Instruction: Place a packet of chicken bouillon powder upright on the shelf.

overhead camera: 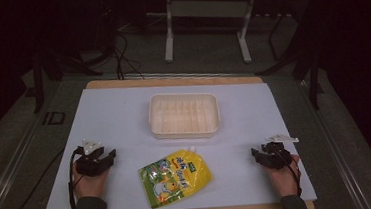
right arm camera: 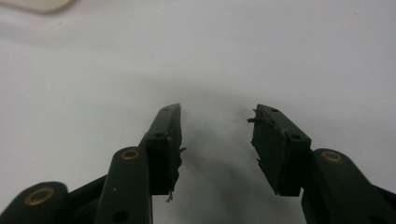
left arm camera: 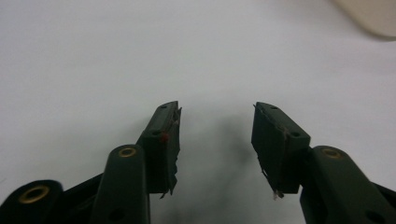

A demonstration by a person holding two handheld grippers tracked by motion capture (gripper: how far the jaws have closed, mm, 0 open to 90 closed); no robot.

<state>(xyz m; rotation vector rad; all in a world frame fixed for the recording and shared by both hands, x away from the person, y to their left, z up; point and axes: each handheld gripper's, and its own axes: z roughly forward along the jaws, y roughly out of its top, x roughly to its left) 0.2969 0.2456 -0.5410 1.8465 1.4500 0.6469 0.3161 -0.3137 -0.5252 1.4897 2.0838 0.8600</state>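
A: High view, setup entry. A yellow pouch [overhead camera: 175, 177] lies flat near the front edge of the desk [overhead camera: 114, 115], about midway between the two hands. Its spout corner points toward the far right, toward a cream tray [overhead camera: 184, 115] that sits empty at mid-desk, just beyond the pouch.

B: Tool state?

A: The left gripper [overhead camera: 108, 157] rests by the front-left corner and the right gripper [overhead camera: 255, 153] by the front-right corner. Each is held in a hand and angled inward. Left gripper view: the left gripper [left arm camera: 216, 140] has its jaws spread wide with bare white desk between them. Right gripper view: the right gripper [right arm camera: 215, 140] is likewise parted, nothing held.

B: Pouch relative to the grippers?

A: Well apart from both, between them, slightly nearer the left one. Neither touches it.

B: Handling notes?

A: My judgement only. The pouch looks like soft film with liquid or gel inside, so it should sag and shift when lifted. The glossy printed face may be slippery. The flat sealed edge or the stiffer spout corner seems the safest hold; pinching the belly risks slip. Weight cannot be told.
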